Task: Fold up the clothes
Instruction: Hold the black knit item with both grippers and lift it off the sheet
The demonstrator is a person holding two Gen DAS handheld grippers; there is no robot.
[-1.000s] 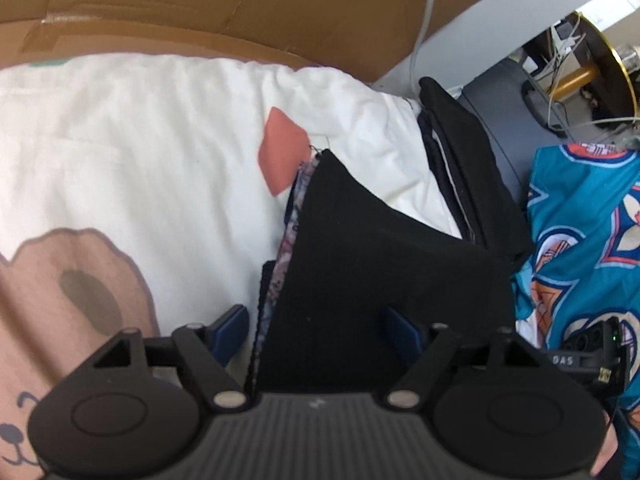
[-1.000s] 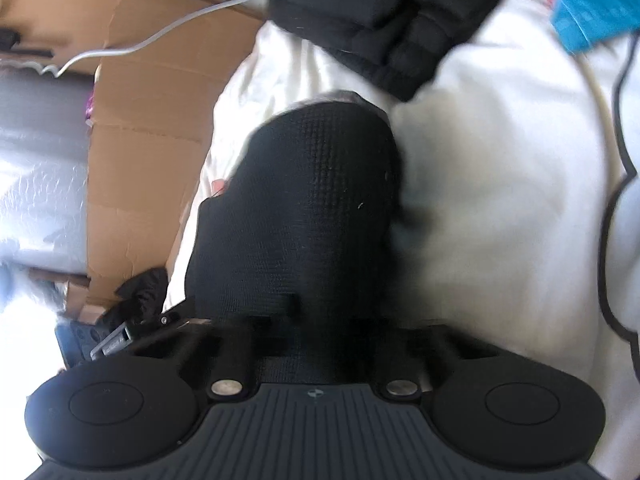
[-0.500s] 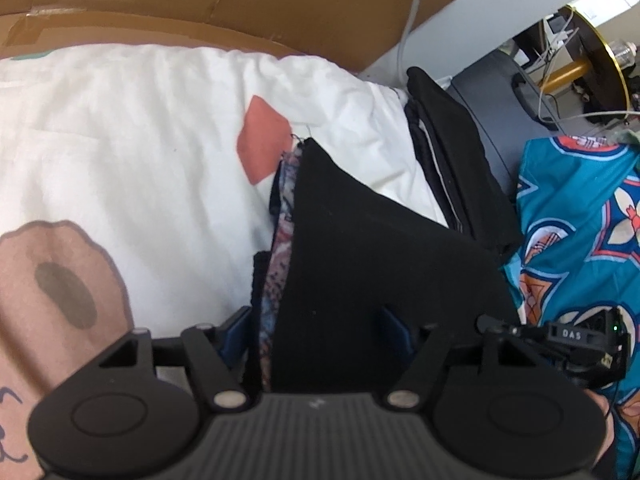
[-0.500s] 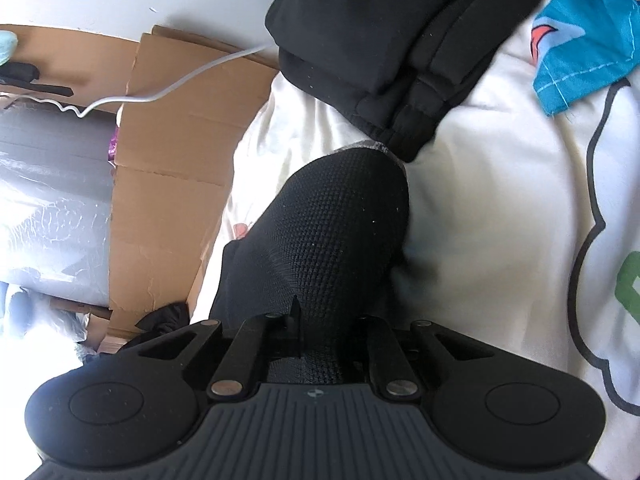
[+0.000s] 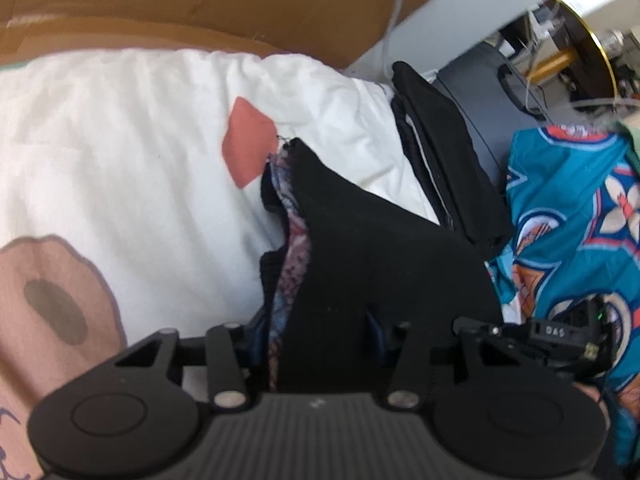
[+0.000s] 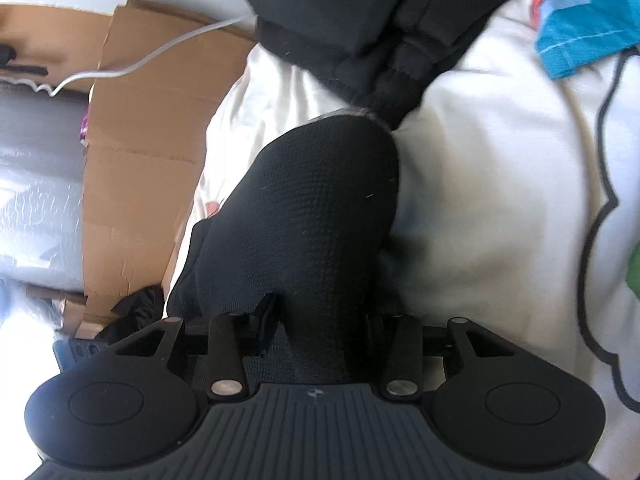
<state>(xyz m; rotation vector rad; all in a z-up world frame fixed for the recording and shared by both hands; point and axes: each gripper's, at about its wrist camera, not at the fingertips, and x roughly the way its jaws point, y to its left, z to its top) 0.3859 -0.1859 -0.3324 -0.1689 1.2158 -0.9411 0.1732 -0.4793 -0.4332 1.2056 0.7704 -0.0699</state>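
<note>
Left wrist: left gripper [image 5: 316, 332] jaws closing around black folded knit garment [image 5: 372, 264], grip unconfirmed. Right gripper [image 6: 316, 320] jaws opening, releasing it [image 6: 312, 216]. Risk: fold slumping, patterned inner layer [image 5: 294, 248] slipping out.

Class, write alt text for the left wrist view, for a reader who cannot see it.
A folded black garment with a patterned lining lies between the left tongs, which have just been closing, on a white printed bedsheet. Behind it lie a stack of black clothes, a teal patterned cloth and cardboard.
</note>
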